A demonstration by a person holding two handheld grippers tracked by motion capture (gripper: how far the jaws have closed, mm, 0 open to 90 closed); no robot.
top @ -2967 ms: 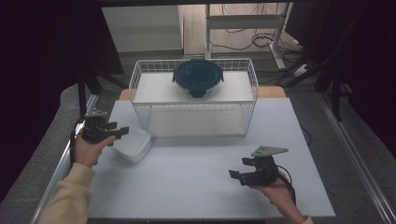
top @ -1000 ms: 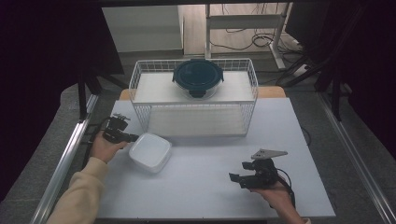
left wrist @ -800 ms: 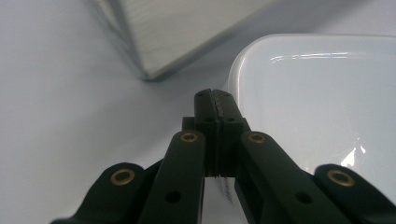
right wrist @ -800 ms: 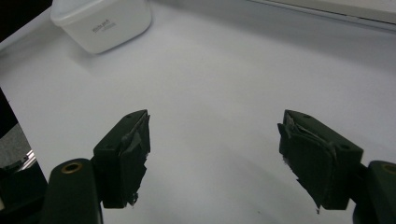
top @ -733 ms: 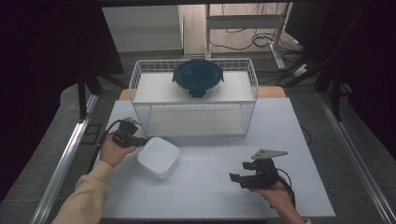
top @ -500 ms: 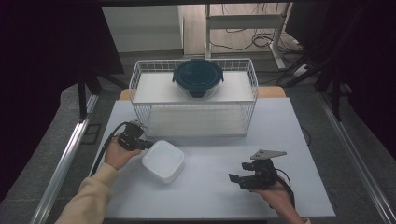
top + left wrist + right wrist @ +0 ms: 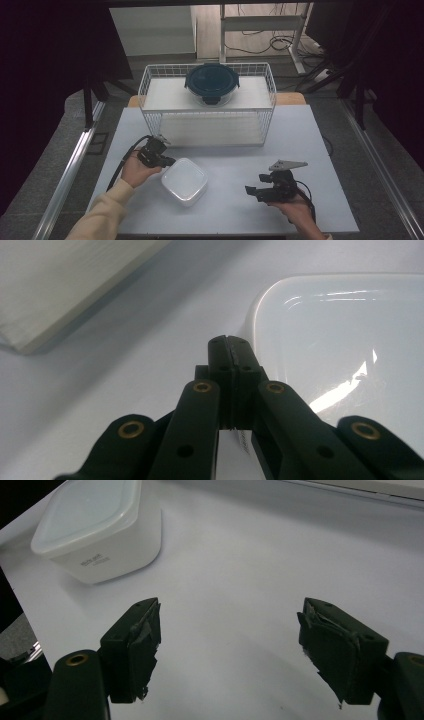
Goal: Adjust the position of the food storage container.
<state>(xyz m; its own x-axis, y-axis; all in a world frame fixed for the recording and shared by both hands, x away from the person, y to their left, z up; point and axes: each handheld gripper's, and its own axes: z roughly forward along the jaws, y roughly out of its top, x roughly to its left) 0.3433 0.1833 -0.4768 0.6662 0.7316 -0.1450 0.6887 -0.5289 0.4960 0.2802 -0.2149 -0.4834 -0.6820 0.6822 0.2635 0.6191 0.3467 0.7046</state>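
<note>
A white square lidded container sits on the white table, left of centre. My left gripper is shut with nothing between its jaws, and its tips rest against the container's upper-left edge. In the left gripper view the closed tips meet the rounded rim of the container. My right gripper stays low at the front right, open and empty, pointing left. From the right gripper view the container stands well beyond the open gripper.
A white wire basket stands across the back of the table, with a round dark-blue lidded container on its upper shelf. A pale board lies to the left in the left gripper view. Dark floor surrounds the table.
My left gripper has moved right and toward the front with its jaws shut, and the white container has slid ahead of it toward the table's middle. The right gripper has stayed put.
</note>
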